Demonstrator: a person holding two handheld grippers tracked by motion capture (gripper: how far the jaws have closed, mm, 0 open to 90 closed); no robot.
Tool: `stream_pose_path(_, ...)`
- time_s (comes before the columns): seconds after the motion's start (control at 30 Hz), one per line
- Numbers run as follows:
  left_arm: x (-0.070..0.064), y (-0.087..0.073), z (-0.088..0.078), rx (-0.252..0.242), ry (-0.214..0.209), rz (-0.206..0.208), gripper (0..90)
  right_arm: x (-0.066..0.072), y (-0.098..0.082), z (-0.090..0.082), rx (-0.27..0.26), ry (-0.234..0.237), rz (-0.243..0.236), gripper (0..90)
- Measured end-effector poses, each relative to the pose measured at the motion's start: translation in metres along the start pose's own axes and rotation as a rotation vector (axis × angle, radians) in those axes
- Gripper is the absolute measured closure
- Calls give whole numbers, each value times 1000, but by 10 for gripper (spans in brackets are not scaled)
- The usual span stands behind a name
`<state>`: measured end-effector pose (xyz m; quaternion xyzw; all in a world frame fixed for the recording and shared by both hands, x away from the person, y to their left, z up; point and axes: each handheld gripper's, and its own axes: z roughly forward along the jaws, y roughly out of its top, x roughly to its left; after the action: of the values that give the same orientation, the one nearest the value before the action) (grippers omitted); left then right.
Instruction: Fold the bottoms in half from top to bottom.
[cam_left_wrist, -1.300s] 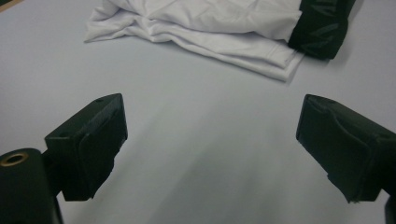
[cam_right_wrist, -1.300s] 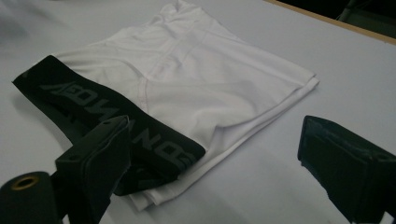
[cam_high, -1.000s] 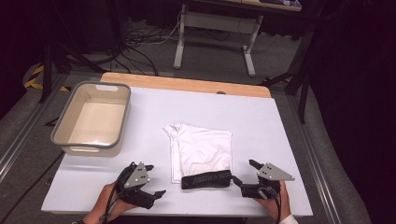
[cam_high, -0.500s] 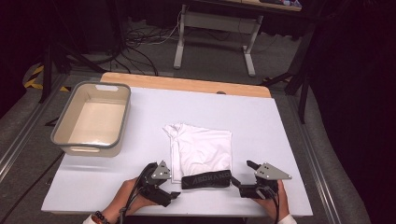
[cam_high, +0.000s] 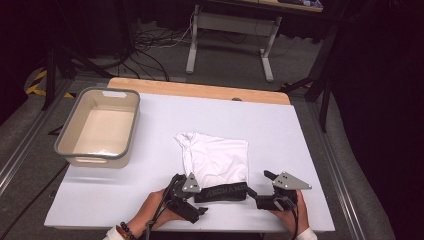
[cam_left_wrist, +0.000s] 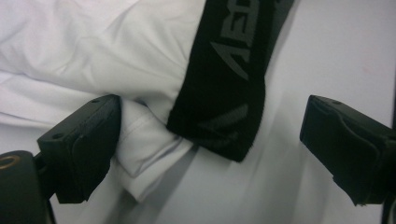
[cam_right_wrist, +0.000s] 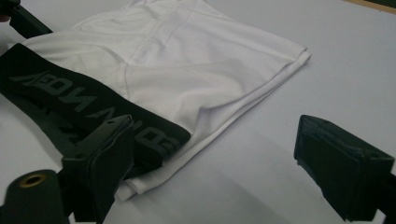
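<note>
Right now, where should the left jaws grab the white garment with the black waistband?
Probably the waistband's near-left corner, where the garment lies flat. That end sits between the open jaws of the left gripper, edge exposed on the table. Come in low from the person's side; the band looks thicker than the white cloth.

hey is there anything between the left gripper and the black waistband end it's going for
Nothing visible. The left gripper has its jaws open around the end of the black waistband of the white garment; a white fold lies against one jaw, part of the same garment.
</note>
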<state>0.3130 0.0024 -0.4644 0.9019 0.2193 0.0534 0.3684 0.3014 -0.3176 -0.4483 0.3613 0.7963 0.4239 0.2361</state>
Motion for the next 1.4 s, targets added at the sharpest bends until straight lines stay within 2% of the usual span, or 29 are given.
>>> stream_pose_path(0.07, 1, 3, 2, -15, 13, -14, 102, -4, 6, 2, 1, -5, -6, 121)
stream_pose_path(0.13, 2, 4, 2, -31, 29, -21, 189, -11, 14, 6, 1, -3, 10, 121)
stream_pose_path(0.23, 0, 5, 3, -19, 64, 15, 258, -24, 27, 14, 1, -6, 41, 123)
stream_pose_path(0.27, 0, 5, 3, -23, 62, 31, 295, -30, 33, 20, 7, -9, 51, 123)
stream_pose_path(0.37, 1, 5, 0, -20, 55, 58, 436, -40, 47, 34, 5, -11, 41, 132)
stream_pose_path(0.43, 3, 3, -1, -29, 48, 61, 522, -45, 56, 49, 31, -13, 21, 130)
stream_pose_path(0.5, 4, 3, -1, -28, 49, 66, 543, -52, 62, 68, 66, -9, 17, 140)
stream_pose_path(0.6, 3, 3, -2, -25, 53, 82, 562, -62, 66, 91, 99, 2, 41, 154)
stream_pose_path(0.7, 4, 2, -3, -18, 47, 92, 579, -74, 64, 113, 132, 6, 96, 164)
stream_pose_path(0.77, 4, 2, -4, -18, 44, 107, 590, -78, 68, 125, 209, 31, 120, 141)
stream_pose_path(0.8, 4, 1, -4, -19, 44, 113, 597, -79, 69, 127, 213, 29, 123, 152)
stream_pose_path(0.87, 5, 0, -5, -24, 57, 130, 662, -78, 71, 131, 218, 32, 123, 230)
stream_pose_path(0.9, 6, 0, -6, -24, 62, 139, 728, -76, 72, 133, 230, 14, 98, 228)
stream_pose_path(0.93, 8, -1, -6, -29, 53, 138, 742, -73, 72, 133, 236, 7, 91, 228)
stream_pose_path(1.0, 10, -2, -6, -36, 37, 119, 745, -72, 72, 133, 232, 17, 92, 275)
stream_pose_path(1.03, 10, -2, -6, -37, 38, 128, 747, -71, 72, 132, 234, 21, 93, 312)
stream_pose_path(1.07, 9, -2, -6, -36, 45, 135, 749, -69, 73, 131, 238, 33, 87, 376)
stream_pose_path(1.13, 8, -1, -6, -34, 50, 140, 754, -64, 72, 126, 233, 87, 69, 575)
stream_pose_path(1.17, 9, -1, -6, -32, 49, 137, 758, -61, 71, 125, 231, 113, 73, 631)
stream_pose_path(1.27, 10, -2, -8, -34, 39, 142, 771, -56, 67, 120, 216, 138, 103, 760)
stream_pose_path(1.33, 10, -2, -9, -31, 36, 144, 776, -54, 63, 117, 196, 144, 114, 789)
stream_pose_path(1.4, 11, -2, -10, -29, 24, 151, 778, -50, 62, 114, 190, 143, 92, 801)
